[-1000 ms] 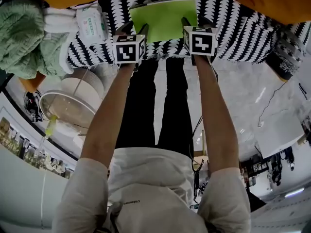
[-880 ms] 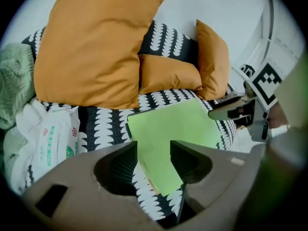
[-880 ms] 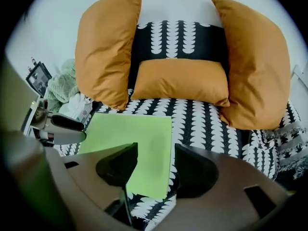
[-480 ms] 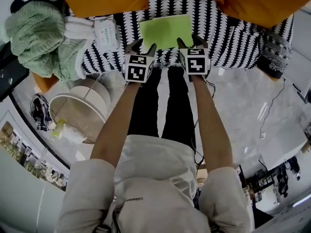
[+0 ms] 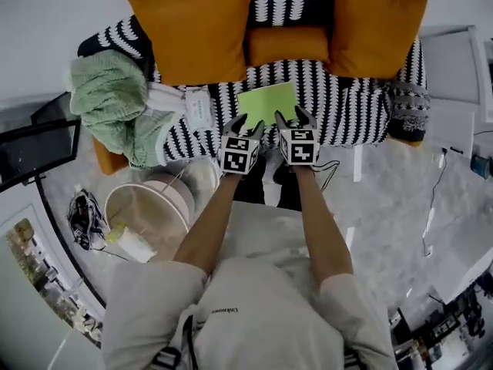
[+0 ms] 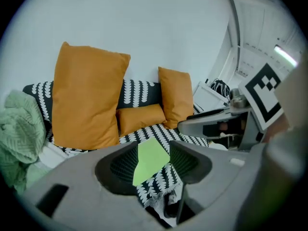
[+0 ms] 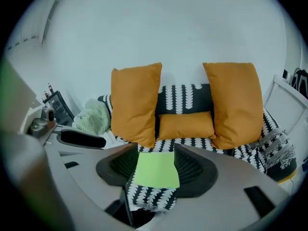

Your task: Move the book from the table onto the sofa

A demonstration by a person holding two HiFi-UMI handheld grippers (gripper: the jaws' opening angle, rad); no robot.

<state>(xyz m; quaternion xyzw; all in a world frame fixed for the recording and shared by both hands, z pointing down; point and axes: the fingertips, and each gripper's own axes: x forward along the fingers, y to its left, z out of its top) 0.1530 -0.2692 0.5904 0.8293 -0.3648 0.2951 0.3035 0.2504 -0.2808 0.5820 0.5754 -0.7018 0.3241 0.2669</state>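
The green book [image 5: 267,101] is seen lying flat on the seat of the black-and-white patterned sofa [image 5: 350,110], near its front edge and about midway along it. The left tool [image 5: 246,126] and the right tool [image 5: 291,118] are held side by side at the near edge of the book. Each tool's jaws are spread apart with nothing clamped; the book is only framed in the gap, in the left gripper view [image 6: 150,160] and the right gripper view [image 7: 155,170].

Behind the book, a small orange cushion [image 5: 286,45] is set against the backrest, flanked by a large orange cushion [image 5: 192,25] on the left and another [image 5: 376,21] on the right. To the left of the book a white packet [image 5: 199,108] is laid on the seat, and beyond it a green knitted blanket [image 5: 108,99] is heaped over the sofa's left end. A grey patterned cushion [image 5: 407,106] is placed at the right end. A round pale piece of furniture [image 5: 146,206] is seen on the floor at the near left.
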